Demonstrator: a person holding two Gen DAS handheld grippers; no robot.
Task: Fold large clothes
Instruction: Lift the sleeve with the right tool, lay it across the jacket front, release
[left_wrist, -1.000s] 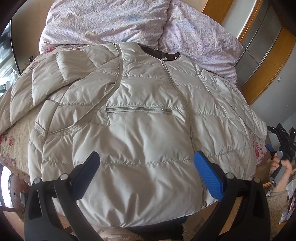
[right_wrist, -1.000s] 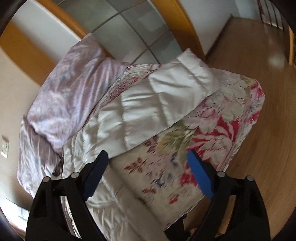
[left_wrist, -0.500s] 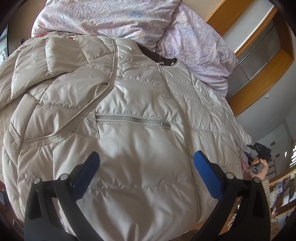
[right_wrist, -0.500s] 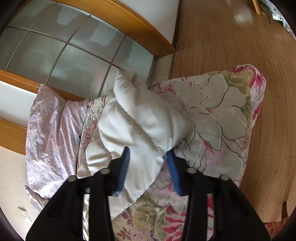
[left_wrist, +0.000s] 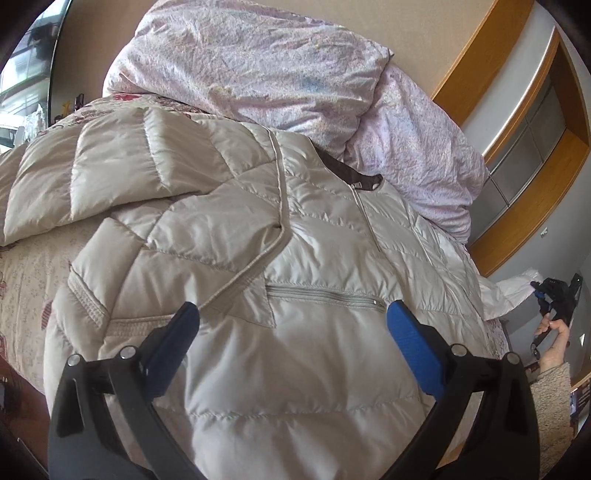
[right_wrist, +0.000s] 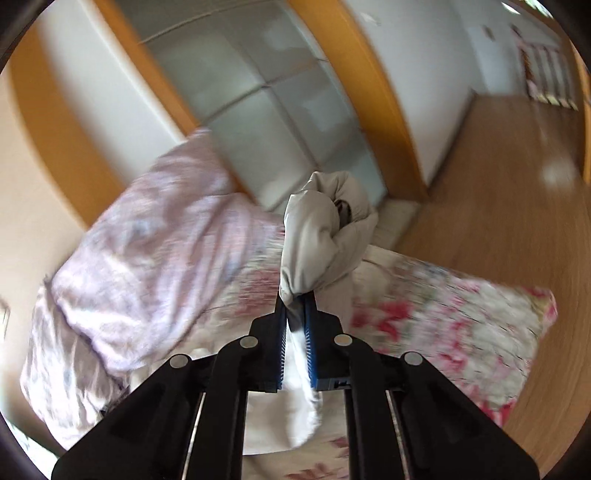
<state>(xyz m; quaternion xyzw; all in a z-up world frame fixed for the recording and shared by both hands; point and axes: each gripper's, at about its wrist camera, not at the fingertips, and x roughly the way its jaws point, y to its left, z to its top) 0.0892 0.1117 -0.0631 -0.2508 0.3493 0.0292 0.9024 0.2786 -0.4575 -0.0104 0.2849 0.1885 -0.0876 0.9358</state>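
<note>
A beige quilted down jacket (left_wrist: 303, 280) lies front up on the bed, collar toward the pillows, its one sleeve folded across the chest. My left gripper (left_wrist: 291, 314) hovers open over the lower front, near the pocket zip, nothing between its blue pads. In the right wrist view my right gripper (right_wrist: 295, 306) is shut on the jacket's other sleeve (right_wrist: 321, 236), which bunches up above the pads and is lifted off the bed. That gripper also shows far right in the left wrist view, as the right gripper (left_wrist: 554, 291) in a person's hand.
Pale lilac pillows (left_wrist: 280, 70) are piled at the head of the bed. A floral bedspread (right_wrist: 443, 317) covers the mattress. Beyond the bed stand a wood-framed frosted glass partition (right_wrist: 280, 110) and wooden floor (right_wrist: 517, 206).
The right gripper closed on the sleeve end and lifted it off the bedspread. The left gripper stayed open and slid across the jacket front.
</note>
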